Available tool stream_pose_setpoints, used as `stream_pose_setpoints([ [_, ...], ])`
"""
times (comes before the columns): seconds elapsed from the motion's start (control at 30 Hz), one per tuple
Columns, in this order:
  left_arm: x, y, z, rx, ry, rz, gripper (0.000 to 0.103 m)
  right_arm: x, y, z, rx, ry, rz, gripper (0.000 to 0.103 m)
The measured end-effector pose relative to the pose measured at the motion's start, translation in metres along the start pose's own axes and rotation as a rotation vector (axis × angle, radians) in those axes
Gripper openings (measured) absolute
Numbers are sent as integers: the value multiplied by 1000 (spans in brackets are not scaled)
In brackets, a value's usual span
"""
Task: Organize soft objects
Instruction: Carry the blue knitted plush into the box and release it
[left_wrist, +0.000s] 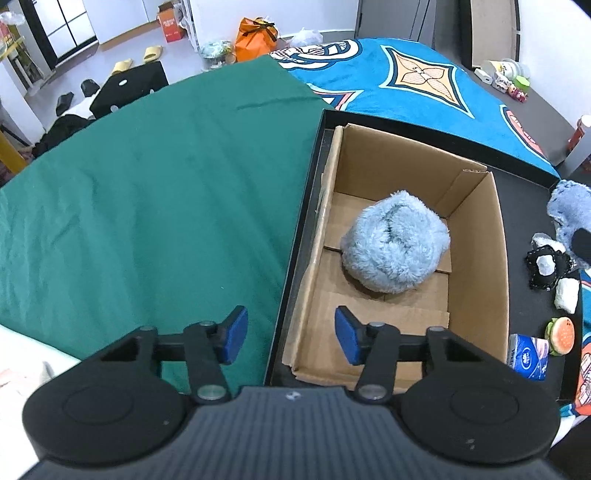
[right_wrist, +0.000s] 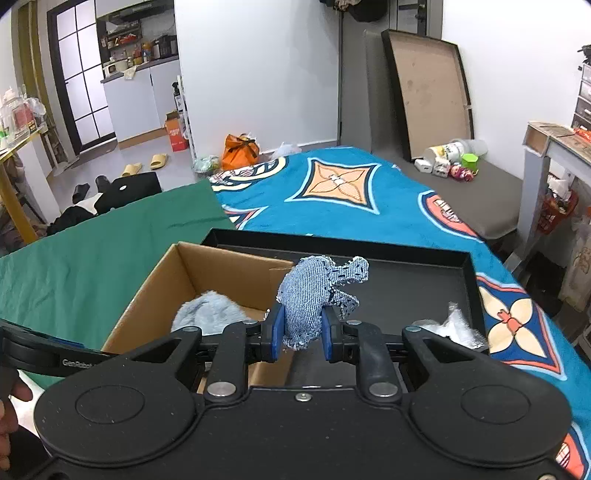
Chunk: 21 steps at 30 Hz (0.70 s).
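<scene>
Right wrist view: denim toy (right_wrist: 308, 301) pinched inside right hand-held gripper (right_wrist: 300, 338).

You are looking at bright, even room light in both views. The fluffy blue ball (left_wrist: 395, 243) is casting only a soft shadow in the cardboard box (left_wrist: 476, 236). Straight edges are bending near the corners, and everything is staying sharp.

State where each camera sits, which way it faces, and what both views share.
Left wrist: on the left gripper, looking down into the cardboard box holding a fluffy blue ball; open jaws show.
Right wrist: on the right gripper, facing across the bed; jaws shut on a denim toy, a hand at the left edge.
Shared: box, ball, black tray, green cloth.
</scene>
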<state>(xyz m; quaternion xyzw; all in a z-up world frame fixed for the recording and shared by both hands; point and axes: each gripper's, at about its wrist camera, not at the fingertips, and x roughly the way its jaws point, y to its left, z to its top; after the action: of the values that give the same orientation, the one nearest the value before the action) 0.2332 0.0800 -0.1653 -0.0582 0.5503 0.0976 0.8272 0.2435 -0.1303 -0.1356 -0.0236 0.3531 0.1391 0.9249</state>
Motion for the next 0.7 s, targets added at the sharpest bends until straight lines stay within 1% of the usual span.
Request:
stream_pose_setpoints([
  [0.03,1,1,0,-2,1,-6,43,2,2,1,10,11,9,21],
  [0.07,1,2,0,-3,3,-12,42,2,4,1,11,14,11,21],
  [0.1,2,2,0,-2,5,-18,36,3,8,2,4,14,11,21],
  [0.13,3,2,0,0,7,-21,28,4,12,3,-6,16,12,21],
  [0.17,4,2,-1,1,9,-27,25,5,14,4,-9,18,15,21],
  [0.2,5,4,-1,-2,17,-34,20,6,18,5,-15,19,18,21],
  [0.23,7,6,-1,-7,23,-44,16,7,21,5,-25,21,16,21],
  [0.33,10,11,0,-26,30,-74,10,13,30,6,-55,29,0,21],
  [0.47,11,10,-1,-17,27,-85,9,21,39,9,-74,38,-14,21],
  [0.7,11,13,-1,-24,26,-100,9,35,54,20,-136,21,-42,22],
])
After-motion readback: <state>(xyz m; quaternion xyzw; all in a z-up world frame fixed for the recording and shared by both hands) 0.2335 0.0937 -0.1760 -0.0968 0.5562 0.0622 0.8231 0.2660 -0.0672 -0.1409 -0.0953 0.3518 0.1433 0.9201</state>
